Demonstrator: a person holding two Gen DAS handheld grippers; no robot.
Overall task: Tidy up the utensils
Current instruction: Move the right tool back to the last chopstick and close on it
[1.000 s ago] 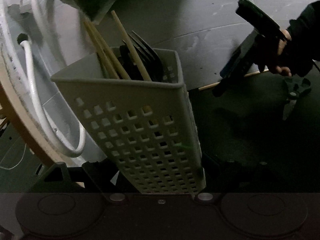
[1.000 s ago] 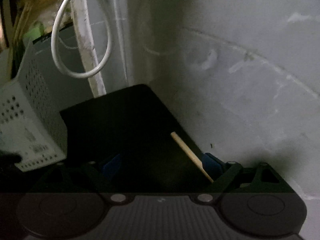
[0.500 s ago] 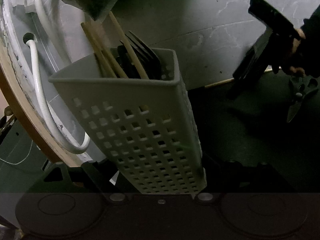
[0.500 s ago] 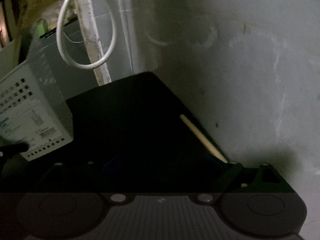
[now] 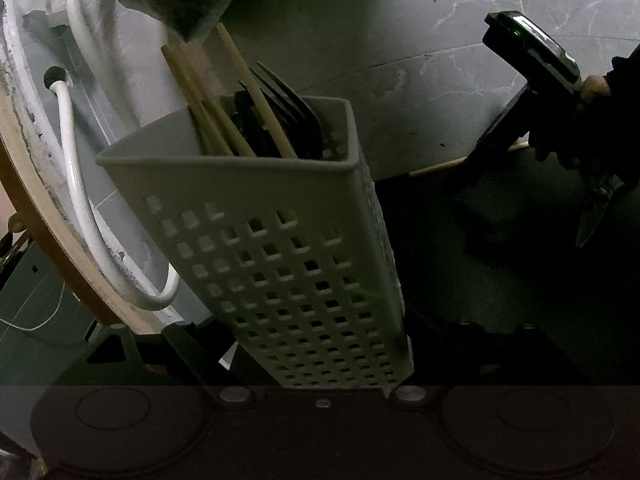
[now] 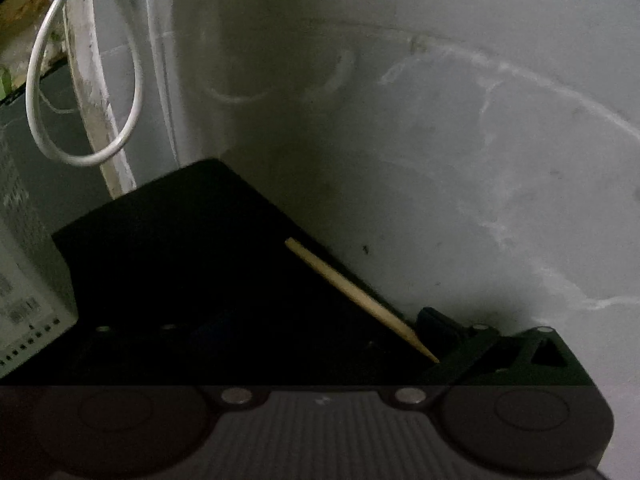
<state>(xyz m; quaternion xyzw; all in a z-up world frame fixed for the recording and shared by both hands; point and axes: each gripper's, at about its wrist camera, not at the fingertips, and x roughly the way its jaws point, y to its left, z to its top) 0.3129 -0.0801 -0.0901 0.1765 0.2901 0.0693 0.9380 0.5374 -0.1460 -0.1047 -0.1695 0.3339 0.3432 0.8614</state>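
The caddy (image 6: 24, 300) carries a white barcode label at far left, its print too blurred to read.

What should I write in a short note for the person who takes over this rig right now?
Left gripper: shut on the base of the white caddy, held tilted.
Right gripper: open, low over the dark mat, holding nothing.
In the caddy: wooden chopsticks and dark forks.
Not yet in: one loose chopstick along the mat's edge, its tip next to the right gripper's right finger, and the scissors on the mat.
Likely next: close the right gripper on the loose chopstick and drop it into the caddy. Whether the scissors belong there too, I cannot tell.
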